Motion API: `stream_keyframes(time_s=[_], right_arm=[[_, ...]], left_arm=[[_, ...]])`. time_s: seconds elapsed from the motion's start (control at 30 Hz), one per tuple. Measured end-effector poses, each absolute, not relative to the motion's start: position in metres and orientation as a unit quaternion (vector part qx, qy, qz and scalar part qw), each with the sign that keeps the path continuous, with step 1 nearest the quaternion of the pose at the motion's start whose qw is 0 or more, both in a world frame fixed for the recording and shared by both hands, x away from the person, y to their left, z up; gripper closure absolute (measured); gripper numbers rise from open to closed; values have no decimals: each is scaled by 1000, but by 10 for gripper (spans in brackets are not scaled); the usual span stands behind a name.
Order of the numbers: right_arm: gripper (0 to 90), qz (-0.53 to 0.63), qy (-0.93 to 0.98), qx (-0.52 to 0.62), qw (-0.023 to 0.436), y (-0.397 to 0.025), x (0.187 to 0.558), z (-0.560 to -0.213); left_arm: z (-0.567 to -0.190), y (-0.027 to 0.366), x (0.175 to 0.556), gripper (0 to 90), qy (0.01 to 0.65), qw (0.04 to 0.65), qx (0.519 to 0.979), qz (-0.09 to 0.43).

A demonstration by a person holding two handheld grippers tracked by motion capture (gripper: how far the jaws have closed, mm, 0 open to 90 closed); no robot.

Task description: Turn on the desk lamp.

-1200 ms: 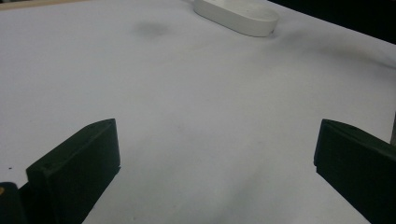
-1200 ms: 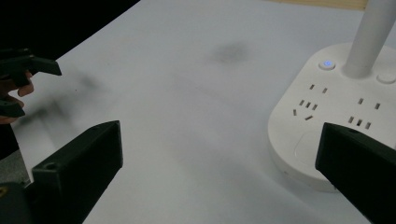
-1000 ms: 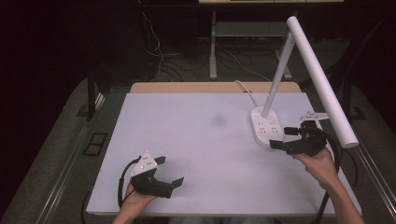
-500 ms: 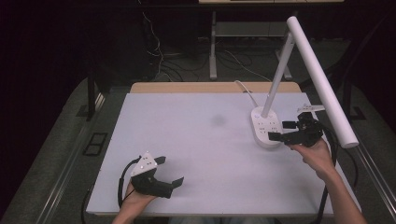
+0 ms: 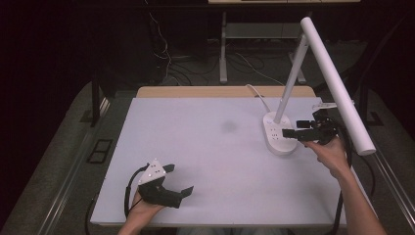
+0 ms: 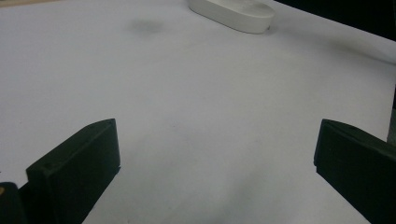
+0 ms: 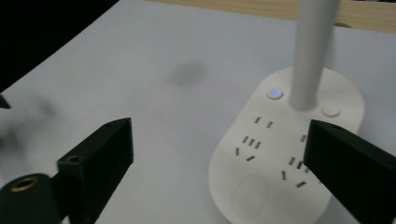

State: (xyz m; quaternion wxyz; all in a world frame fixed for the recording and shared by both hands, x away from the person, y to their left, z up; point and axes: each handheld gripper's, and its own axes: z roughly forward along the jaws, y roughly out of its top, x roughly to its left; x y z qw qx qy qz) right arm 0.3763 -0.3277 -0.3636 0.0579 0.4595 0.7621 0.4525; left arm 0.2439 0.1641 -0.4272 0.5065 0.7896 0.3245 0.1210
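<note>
Forearms come in from the bottom of the high view, one each side. Left hand (image 5: 142, 208) sits low near the table's (image 5: 205, 147) front edge, holding the left gripper (image 5: 177, 180), which points right, jaws spread wide, nothing between them. Right hand (image 5: 329, 152) is stretched forward at the right side, right gripper (image 5: 289, 134) pointing left over the lamp (image 5: 313, 73) base; how far its jaws stand apart can't be told here. One lamp: white oval base, slanted post, long white tube head overhanging the right edge. One white cable (image 5: 258, 95) runs from the base to the far edge. One faint dark smudge (image 5: 228, 126) mid-table.

Left gripper view: two black jaws far apart, bare white table between them, nothing held. Lamp base (image 6: 232, 12) at top, well apart from the jaws. Smudge (image 6: 145, 25) at upper left.

Right gripper view: two black jaws wide apart, empty, hovering by the lamp base (image 7: 280, 154); right jaw overlaps the base's right edge, touching or not can't tell. Base shows socket slots, one small lit blue button (image 7: 275, 93), one white round button (image 7: 331, 111), post (image 7: 312, 51) rising between them.
</note>
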Motion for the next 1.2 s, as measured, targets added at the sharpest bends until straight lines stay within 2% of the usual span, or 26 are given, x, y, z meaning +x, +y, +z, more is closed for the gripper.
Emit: stream_keyframes(time_s=[0.03, 0.37, 0.67, 1.2], right_arm=[[139, 450, 761, 464, 63, -329, 378, -364], [314, 449, 755, 471, 80, -339, 392, -367], [529, 441, 759, 472, 76, -348, 411, -362], [727, 438, 750, 492, 62, -358, 439, -380]], left_arm=[[-427, 164, 244, 0, 325, 507, 789, 121], [-427, 164, 244, 0, 323, 506, 790, 120], [-428, 165, 245, 0, 323, 505, 791, 121], [-428, 166, 247, 0, 328, 504, 789, 124]])
